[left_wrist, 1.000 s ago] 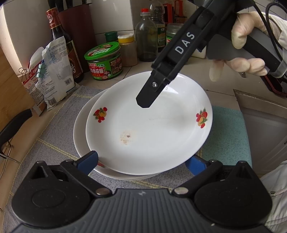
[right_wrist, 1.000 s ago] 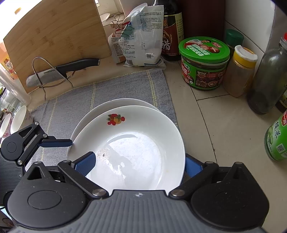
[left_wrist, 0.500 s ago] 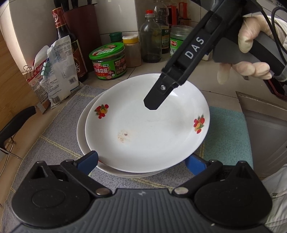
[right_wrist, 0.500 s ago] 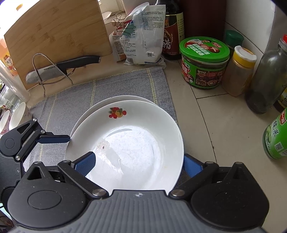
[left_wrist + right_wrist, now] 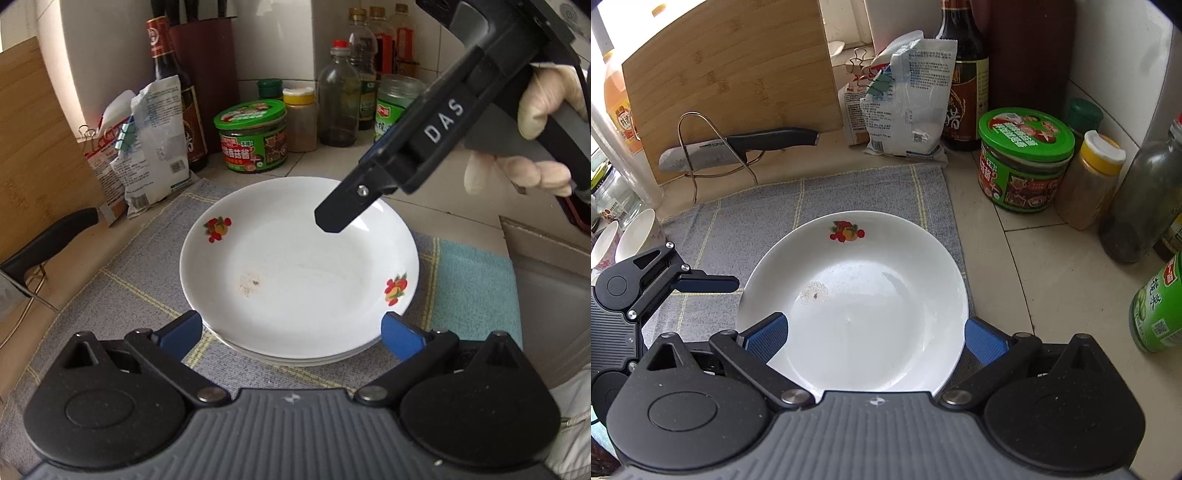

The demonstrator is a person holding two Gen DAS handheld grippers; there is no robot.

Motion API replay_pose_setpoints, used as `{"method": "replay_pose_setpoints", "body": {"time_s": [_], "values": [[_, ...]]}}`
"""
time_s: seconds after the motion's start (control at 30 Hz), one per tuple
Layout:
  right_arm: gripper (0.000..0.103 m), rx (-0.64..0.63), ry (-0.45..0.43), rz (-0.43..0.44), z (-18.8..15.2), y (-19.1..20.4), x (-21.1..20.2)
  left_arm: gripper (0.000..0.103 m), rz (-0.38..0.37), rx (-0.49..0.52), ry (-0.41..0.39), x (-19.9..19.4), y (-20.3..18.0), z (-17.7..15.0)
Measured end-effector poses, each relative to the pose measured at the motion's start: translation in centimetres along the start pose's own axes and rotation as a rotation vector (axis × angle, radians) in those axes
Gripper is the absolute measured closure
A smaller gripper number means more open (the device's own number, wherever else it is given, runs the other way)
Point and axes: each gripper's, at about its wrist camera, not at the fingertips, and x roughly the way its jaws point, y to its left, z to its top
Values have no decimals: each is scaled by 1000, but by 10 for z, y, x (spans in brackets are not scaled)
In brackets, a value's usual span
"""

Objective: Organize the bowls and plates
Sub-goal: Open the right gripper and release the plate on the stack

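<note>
Plate stacked, bowls next

Both tools gape empty around the plate (image 5: 857, 295); bowls (image 5: 631, 236) lie leftward, nearer the left tool (image 5: 705, 284) than the right tool (image 5: 875, 336).

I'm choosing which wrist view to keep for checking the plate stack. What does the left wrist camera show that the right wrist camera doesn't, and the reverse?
Only the left wrist view shows the rims of the lower plates under the top plate, the gloved hand and the teal cloth. Only the right wrist view shows the knife on its wire rack and the small bowls. Both show the top plate, the grey mat, the green-lidded jar and both grippers open.
</note>
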Motion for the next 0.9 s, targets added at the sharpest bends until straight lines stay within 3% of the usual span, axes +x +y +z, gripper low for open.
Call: {"method": "replay_pose_setpoints", "body": {"time_s": [0.37, 0.63, 0.9], "values": [[0, -104, -93, -45, -1, 23, -12, 1, 79, -181, -105, -36, 10, -11], [0, -209, -151, -31, -3, 53, -17, 1, 247, -324, -198, -69, 8, -30], [0, -261, -156, 70, -5, 79, -7, 1, 445, -466, -185, -99, 2, -59]]}}
